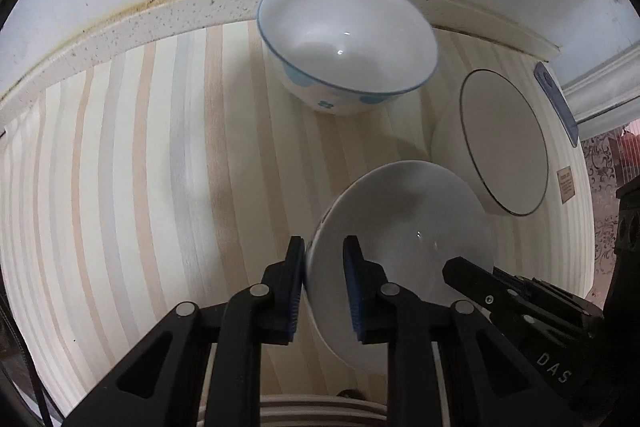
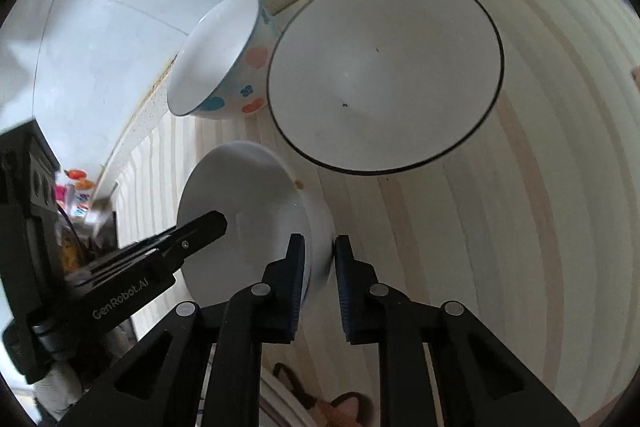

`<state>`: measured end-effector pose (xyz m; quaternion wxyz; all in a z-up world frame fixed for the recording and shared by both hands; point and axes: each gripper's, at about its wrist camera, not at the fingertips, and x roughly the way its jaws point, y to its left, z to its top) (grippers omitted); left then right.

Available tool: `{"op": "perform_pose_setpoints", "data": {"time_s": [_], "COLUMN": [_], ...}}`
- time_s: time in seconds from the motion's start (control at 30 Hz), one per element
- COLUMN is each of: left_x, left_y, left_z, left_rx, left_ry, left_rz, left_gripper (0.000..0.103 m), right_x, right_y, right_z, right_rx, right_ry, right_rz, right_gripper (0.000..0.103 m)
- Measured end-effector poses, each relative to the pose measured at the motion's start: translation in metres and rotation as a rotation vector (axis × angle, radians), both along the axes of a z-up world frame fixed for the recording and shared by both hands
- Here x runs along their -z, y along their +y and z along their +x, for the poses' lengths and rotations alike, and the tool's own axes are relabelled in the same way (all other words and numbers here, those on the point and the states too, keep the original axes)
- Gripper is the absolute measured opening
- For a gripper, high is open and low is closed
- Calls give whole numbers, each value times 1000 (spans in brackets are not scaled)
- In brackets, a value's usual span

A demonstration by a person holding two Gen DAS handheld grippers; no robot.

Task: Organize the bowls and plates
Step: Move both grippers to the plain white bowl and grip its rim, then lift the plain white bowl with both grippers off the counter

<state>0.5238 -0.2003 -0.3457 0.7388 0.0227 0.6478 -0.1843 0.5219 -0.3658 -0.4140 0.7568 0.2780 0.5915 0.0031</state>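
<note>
Pinching opposite sides of the rim, the left gripper (image 1: 322, 259) and right gripper (image 2: 318, 259) are both clenched on the plain white bowl (image 1: 404, 227) on the striped counter (image 1: 140, 187) — glazed, stiff, slippery and breakable — so shared rim holds look prudent.

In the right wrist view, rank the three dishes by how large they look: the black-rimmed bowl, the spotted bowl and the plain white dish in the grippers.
1. black-rimmed bowl, clearly largest.
2. and 3. plain white dish and spotted bowl look alike; the dish is nearer the camera, so unranked.
</note>
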Motion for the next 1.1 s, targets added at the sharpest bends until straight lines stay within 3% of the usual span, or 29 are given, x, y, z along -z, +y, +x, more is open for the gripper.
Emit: {"op": "perform_pose_setpoints", "data": {"time_s": [0.2, 0.4, 0.63, 0.87, 1.1], "left_x": [-24, -45, -46, -16, -4], "left_y": [-1, -14, -50, -78, -100], "left_z": [-21, -60, -105, -140, -161], "left_rx": [20, 61, 138, 228, 319], "left_ry": [-44, -60, -52, 1, -47], "left_rz": [-9, -41, -65, -33, 26], "left_gripper": [17, 17, 17, 17, 17], "right_x": [-14, -48, -68, -47, -20], "right_y": [2, -10, -49, -75, -91], "right_z": [-13, -48, -107, -153, -173], "right_rx": [-16, -20, 16, 86, 149], "right_ry": [-13, -50, -49, 4, 38], "right_rz": [12, -6, -45, -47, -54], "right_gripper": [17, 17, 17, 17, 17]}}
